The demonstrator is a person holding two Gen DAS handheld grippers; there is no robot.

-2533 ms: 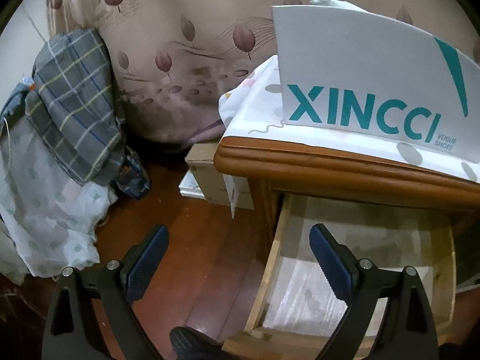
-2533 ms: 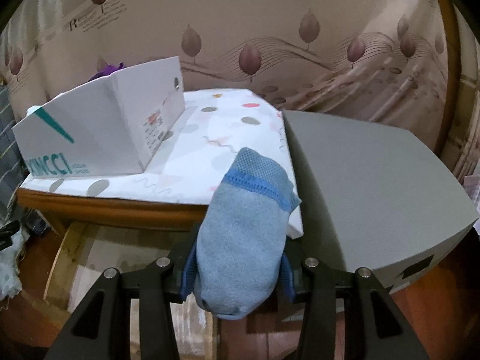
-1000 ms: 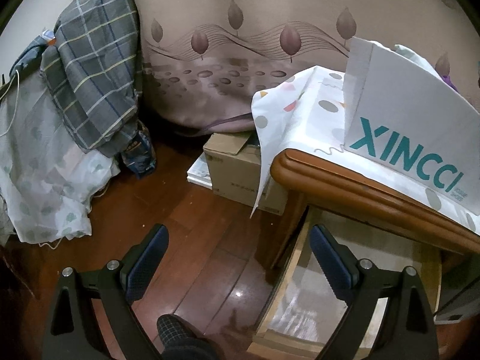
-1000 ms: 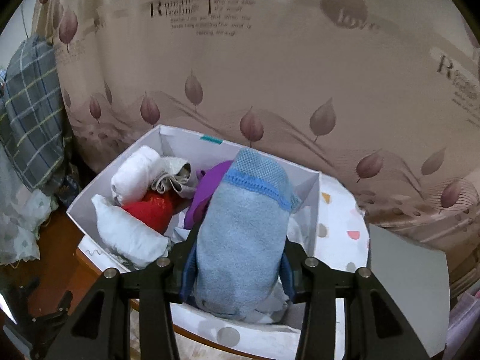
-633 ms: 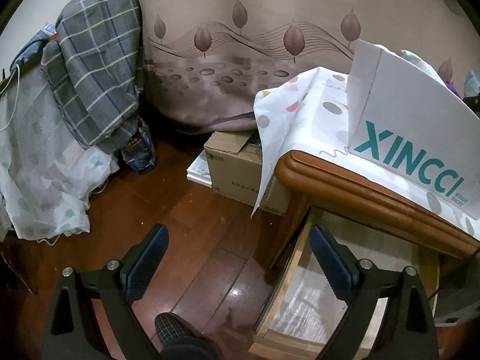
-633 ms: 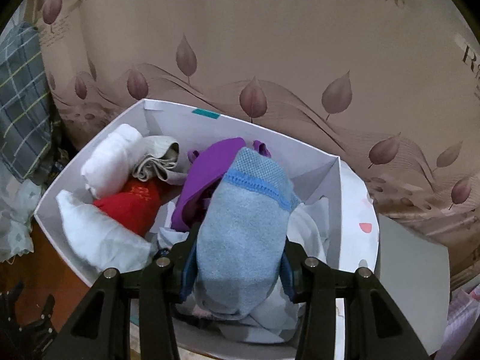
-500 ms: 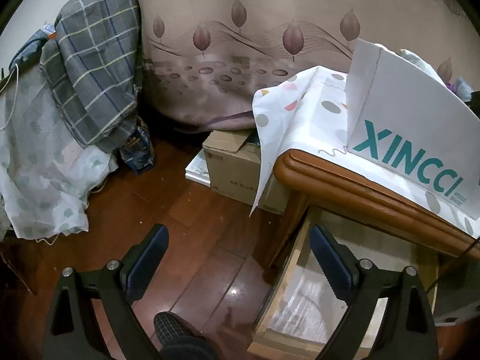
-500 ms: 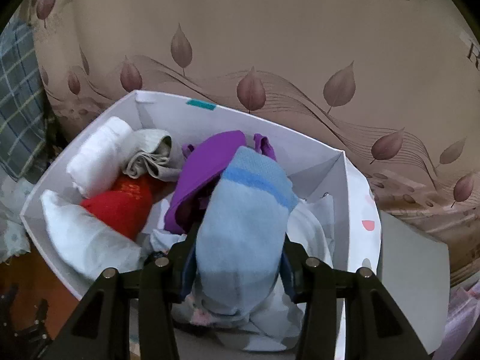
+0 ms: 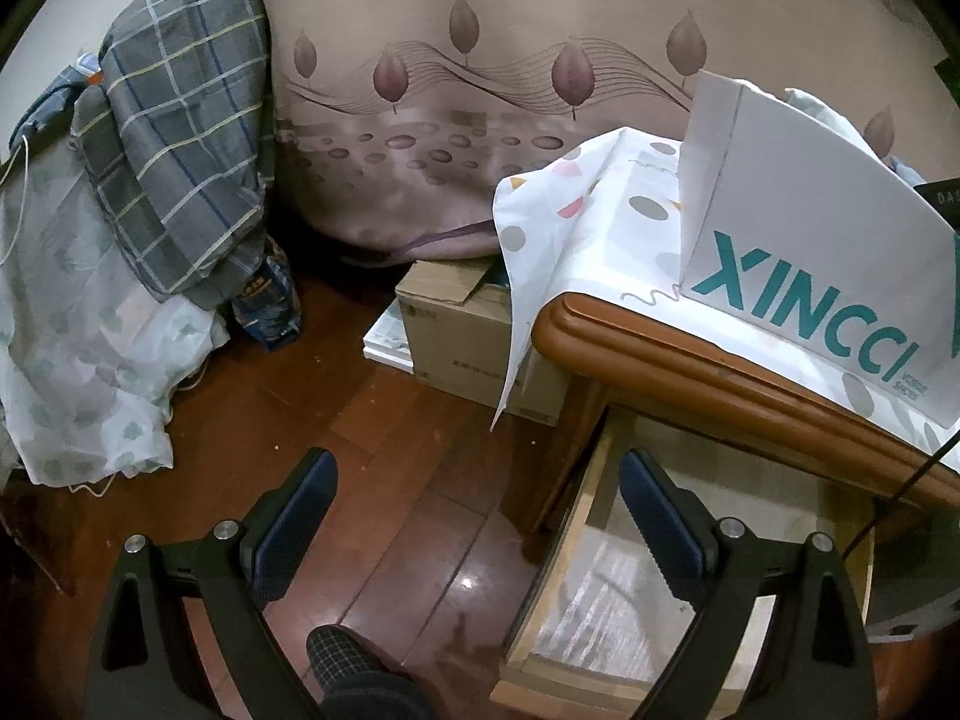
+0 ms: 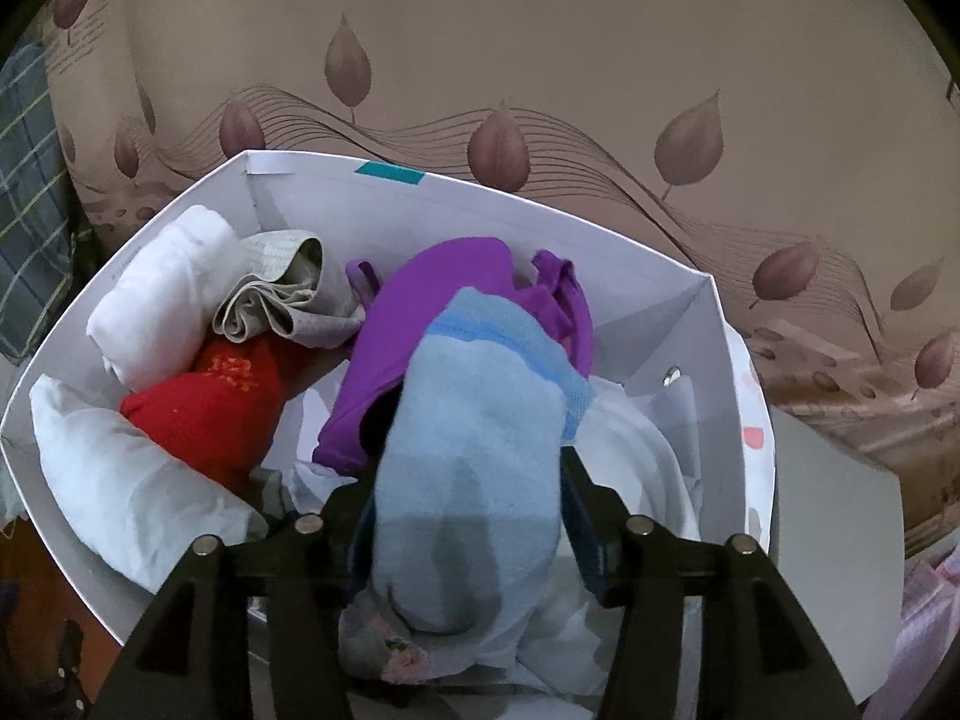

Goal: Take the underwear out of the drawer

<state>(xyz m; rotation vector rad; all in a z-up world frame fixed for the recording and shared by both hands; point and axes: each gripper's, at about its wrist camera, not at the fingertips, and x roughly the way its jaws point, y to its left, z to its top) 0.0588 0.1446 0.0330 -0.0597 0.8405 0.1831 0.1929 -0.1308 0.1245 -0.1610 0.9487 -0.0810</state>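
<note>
Right tongs (image 10: 465, 516) opening around the light blue underwear (image 10: 474, 468), with the bundle between the jaws. A gap shows at the right pad, where a second ago both pads pinched the cloth; cannot tell whether the left pad touches. Lower over the white shoebox (image 10: 714, 420) than before, the blue bundle now lying inside it on a white garment (image 10: 636, 456) and against a purple one (image 10: 420, 324).

Left tongs (image 9: 477, 510) spread wide and empty, in the same spot as a second ago, above the dark wood floor (image 9: 336, 420) and the open drawer (image 9: 612, 612).

Counted in the box: one blue roll, one purple piece, one red knit (image 10: 216, 402), one grey folded piece (image 10: 282, 306), two white rolls at the left.

Blue cloth soft and fleecy with a mesh band at its far end. Box of smooth card, teal lettering on its side. Drawer of pale wood under a rounded, glossy brown top (image 9: 690, 366), spread with a dotted cloth (image 9: 570, 228).
</note>
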